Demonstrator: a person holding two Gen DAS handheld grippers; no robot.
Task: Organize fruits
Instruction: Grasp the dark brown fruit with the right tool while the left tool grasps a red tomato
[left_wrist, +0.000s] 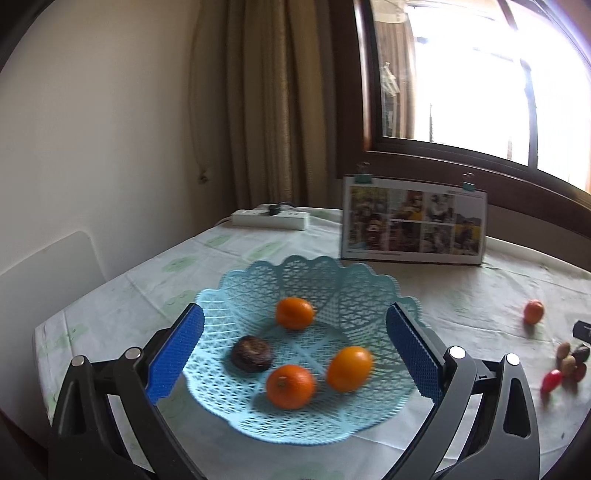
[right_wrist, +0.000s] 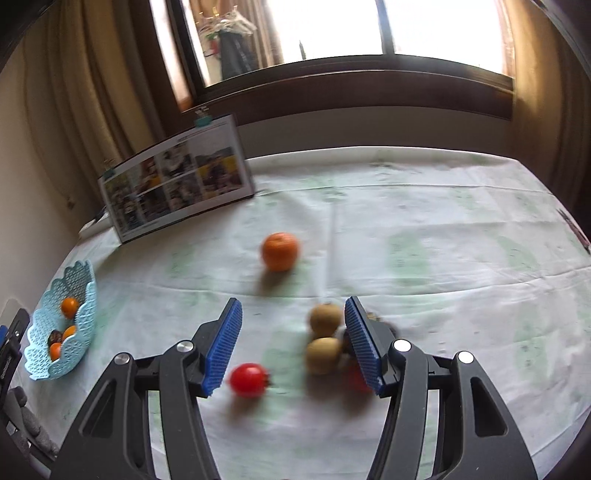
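A light blue lattice basket (left_wrist: 258, 417) sits on the tablecloth and holds three oranges (left_wrist: 290, 386) and a dark brown fruit (left_wrist: 252, 353). My left gripper (left_wrist: 293, 358) hangs open above the basket, nothing between its blue pads. In the right wrist view, my right gripper (right_wrist: 293, 349) stands open over a cluster of loose fruit: a red tomato (right_wrist: 249, 379), two tan round fruits (right_wrist: 325, 317) and a darker fruit half hidden behind the right pad. A lone orange (right_wrist: 280, 251) lies farther back. The basket (right_wrist: 79, 288) shows at far left.
A photo board (left_wrist: 413, 221) held by binder clips stands at the back of the table. A white power strip (left_wrist: 271, 218) lies near the curtain. Window and dark sill run behind. The tablecloth (right_wrist: 443, 240) spreads wide to the right.
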